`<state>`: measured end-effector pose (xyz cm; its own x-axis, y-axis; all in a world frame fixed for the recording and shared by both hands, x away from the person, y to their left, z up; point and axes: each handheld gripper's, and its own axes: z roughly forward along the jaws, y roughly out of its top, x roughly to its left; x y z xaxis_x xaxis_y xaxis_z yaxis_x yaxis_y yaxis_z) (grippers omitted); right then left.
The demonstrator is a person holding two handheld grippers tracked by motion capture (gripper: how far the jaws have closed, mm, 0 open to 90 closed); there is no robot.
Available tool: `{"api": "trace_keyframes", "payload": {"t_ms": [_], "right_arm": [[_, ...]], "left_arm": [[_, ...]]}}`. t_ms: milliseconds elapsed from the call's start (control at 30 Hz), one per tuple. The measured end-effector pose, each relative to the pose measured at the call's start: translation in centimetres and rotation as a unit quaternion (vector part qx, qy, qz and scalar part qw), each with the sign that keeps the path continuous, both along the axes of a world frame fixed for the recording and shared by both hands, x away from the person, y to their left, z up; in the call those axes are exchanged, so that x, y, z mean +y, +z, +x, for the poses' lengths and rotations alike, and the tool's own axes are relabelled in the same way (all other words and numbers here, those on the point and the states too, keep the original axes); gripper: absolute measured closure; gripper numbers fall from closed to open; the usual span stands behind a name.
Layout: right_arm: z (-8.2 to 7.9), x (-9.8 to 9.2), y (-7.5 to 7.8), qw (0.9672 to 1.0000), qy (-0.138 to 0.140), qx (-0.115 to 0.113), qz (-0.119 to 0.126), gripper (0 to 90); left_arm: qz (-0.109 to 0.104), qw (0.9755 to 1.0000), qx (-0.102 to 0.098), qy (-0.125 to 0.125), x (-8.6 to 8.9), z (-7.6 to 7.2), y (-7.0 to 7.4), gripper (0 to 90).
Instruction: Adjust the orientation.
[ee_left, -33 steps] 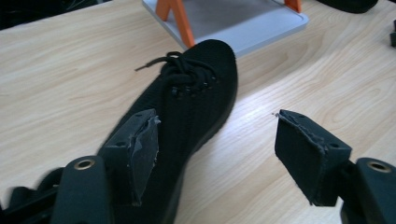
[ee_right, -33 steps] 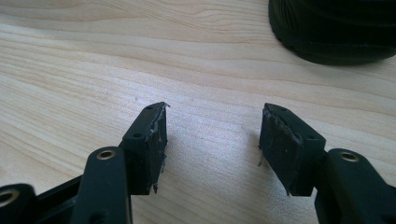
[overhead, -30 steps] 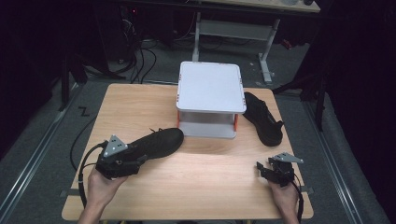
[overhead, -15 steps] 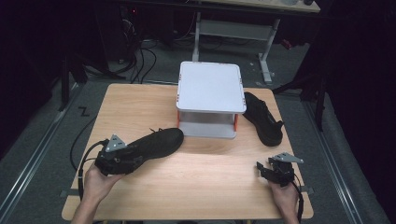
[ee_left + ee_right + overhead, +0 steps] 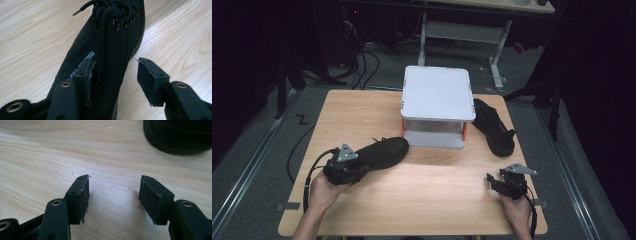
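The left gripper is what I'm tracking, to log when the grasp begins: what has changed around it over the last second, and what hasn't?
The left gripper has sunk slightly onto the heel end of the near shoe, and its jaws have just been closing around it; one pad lies against the mesh, the other is apart. Unchanged: that shoe's place, the right gripper open over bare table, the other shoe, and the white stand.

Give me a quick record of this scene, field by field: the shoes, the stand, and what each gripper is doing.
near shoe: black shoe lying on the table, left of centre
far shoe: second black shoe, right of the stand
stand: white stand, mid-table
left gripper: jaws have just been closing around the near shoe's heel end, one pad not touching
right gripper: open over bare wood
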<state>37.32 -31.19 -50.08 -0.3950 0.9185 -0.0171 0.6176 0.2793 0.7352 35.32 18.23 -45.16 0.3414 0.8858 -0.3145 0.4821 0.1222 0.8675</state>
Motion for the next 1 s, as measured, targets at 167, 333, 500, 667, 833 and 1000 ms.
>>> {"api": "trace_keyframes", "payload": {"t_ms": [167,333,500,667,833,1000], "right_arm": [[0.0,0.0,0.0,1.0000,0.000,0.000,0.000,41.4],[0.0,0.0,0.0,1.0000,0.000,0.000,0.000,41.4],[0.0,0.0,0.0,1.0000,0.000,0.000,0.000,41.4],[0.0,0.0,0.0,1.0000,0.000,0.000,-0.001,41.4],[0.0,0.0,0.0,1.0000,0.000,0.000,0.000,41.4],[0.0,0.0,0.0,1.0000,0.000,0.000,0.000,41.3]], "left_arm": [[-0.008,1.0000,-0.001,0.000,-0.3,0.8,-0.6,53.8],[-0.019,0.9998,0.003,-0.007,-0.4,1.6,-1.2,55.5],[-0.027,0.9995,0.001,-0.015,-0.2,1.7,-1.3,58.2],[-0.027,0.9993,0.002,-0.027,-0.3,1.6,-1.4,65.9],[-0.007,0.9989,0.000,-0.047,-0.6,1.4,-1.3,74.2],[0.013,0.9986,0.002,-0.052,-0.9,1.4,-1.1,78.9]]}}
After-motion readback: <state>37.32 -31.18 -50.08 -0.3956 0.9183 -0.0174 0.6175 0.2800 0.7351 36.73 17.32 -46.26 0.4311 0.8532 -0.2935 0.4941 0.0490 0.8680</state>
